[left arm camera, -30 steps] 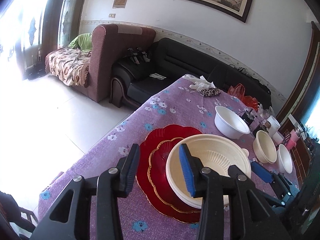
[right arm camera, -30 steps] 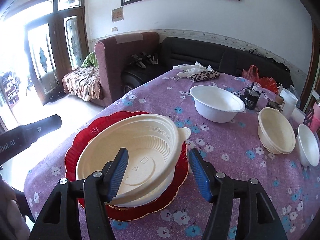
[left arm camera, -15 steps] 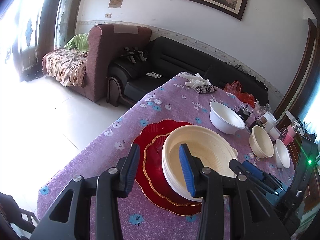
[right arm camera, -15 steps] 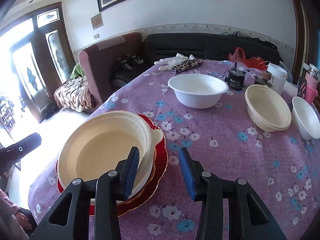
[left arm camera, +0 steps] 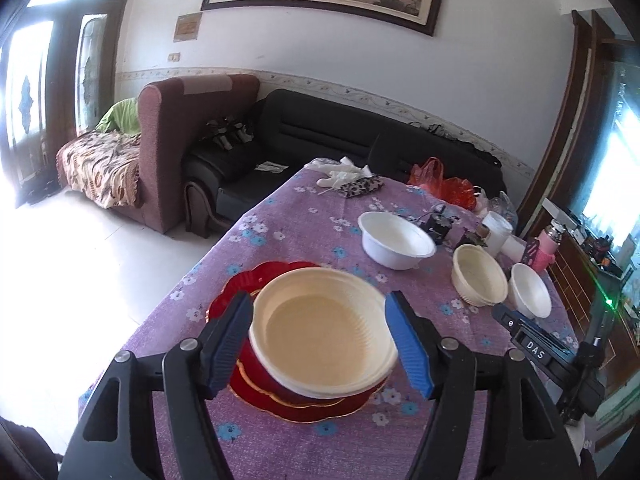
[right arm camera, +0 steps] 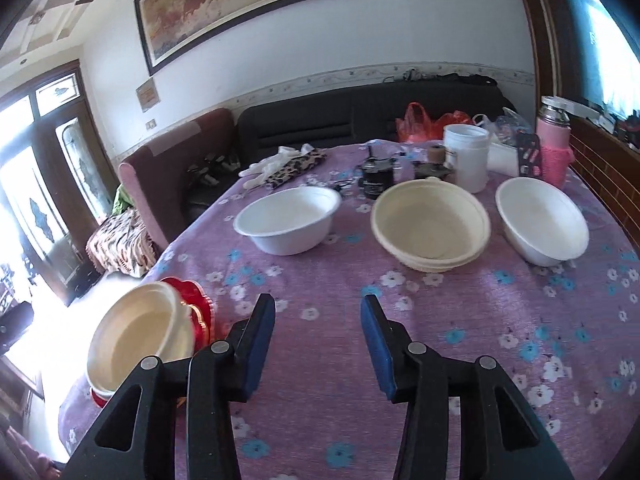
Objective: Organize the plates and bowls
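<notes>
Three loose bowls [right arm camera: 430, 226] sit near the table's [right arm camera: 500, 320] far right edge. Cream bowl [left arm camera: 324, 330] on red plates [left arm camera: 240, 284], near-left corner. Left gripper [left arm camera: 320, 338] opening, pads straddling it, gripping nothing; right gripper [right arm camera: 318, 346] opening, empty. Risk: a pad clips the rim, tipping the stack.

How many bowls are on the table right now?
4. A cream bowl sits on the red plates, framed by the left gripper's opening jaws. Across the table stand a white bowl, a cream bowl and another white bowl. Nested bowls may be hidden.
</notes>
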`<state>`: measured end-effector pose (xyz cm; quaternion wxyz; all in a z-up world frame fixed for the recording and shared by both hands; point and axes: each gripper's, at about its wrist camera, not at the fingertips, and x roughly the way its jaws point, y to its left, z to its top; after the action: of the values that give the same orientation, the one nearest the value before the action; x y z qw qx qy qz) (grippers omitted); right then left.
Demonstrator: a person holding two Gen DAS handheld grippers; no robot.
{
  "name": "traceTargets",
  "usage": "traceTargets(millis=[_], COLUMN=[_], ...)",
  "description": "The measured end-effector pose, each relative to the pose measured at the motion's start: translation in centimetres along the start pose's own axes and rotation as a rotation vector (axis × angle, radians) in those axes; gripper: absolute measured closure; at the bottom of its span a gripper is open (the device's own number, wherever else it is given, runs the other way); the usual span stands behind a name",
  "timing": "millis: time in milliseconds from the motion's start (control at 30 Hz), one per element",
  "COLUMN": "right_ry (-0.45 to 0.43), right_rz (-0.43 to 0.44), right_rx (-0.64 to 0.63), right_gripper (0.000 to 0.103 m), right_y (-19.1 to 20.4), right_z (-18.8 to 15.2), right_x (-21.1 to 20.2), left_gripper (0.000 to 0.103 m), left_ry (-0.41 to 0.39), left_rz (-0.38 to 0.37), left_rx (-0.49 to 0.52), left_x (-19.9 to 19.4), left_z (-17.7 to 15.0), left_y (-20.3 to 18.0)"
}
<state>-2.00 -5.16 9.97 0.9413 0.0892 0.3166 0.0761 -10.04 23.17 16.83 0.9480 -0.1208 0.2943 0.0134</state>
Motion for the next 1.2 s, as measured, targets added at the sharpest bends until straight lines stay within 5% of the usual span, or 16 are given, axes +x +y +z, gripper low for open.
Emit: traceTargets(millis=[367,733,867,967,1100,1200], right_ry=[-0.07,-0.342,-0.477,-0.567,-0.646,-0.627], right_rz=[-0.005,0.02,-0.034,-0.107,-0.286,-0.279], right_rx=[0.126,0.111,0.035,-0.025,-0.117,-0.128], right_gripper=[0.055,0.051,0.047,0.04,0.036,0.032], right_y=[-6.8,-8.3,-6.8,-4.9,-1.3,0.7], right_z=[3.0,8.8,12.6,16.4,21.9,25.1], right_x=[-4.8,-24.3,-34.1,-40.1,-44.4,-43.6], left_gripper=[0.027,0.027,0.022,0.017,0.012,0.005], left_ry=[0.025,-0.056,-0.175,-0.302,-0.405,-0.373], left_rz=[-0.222,-0.499,-0.405,-0.213,0.077,0.158], left_rx=[-0.004,0.053,0.106,0.062,0.029,0.036], left_x=[-4.3,-21.0,-27.3,-29.9,-28.8,-23.5], left_z=[6.6,8.8,13.1,18.2,23.4,25.5], left_y=[-5.4,-8.7,-8.2,-6.6,-5.2,-4.5])
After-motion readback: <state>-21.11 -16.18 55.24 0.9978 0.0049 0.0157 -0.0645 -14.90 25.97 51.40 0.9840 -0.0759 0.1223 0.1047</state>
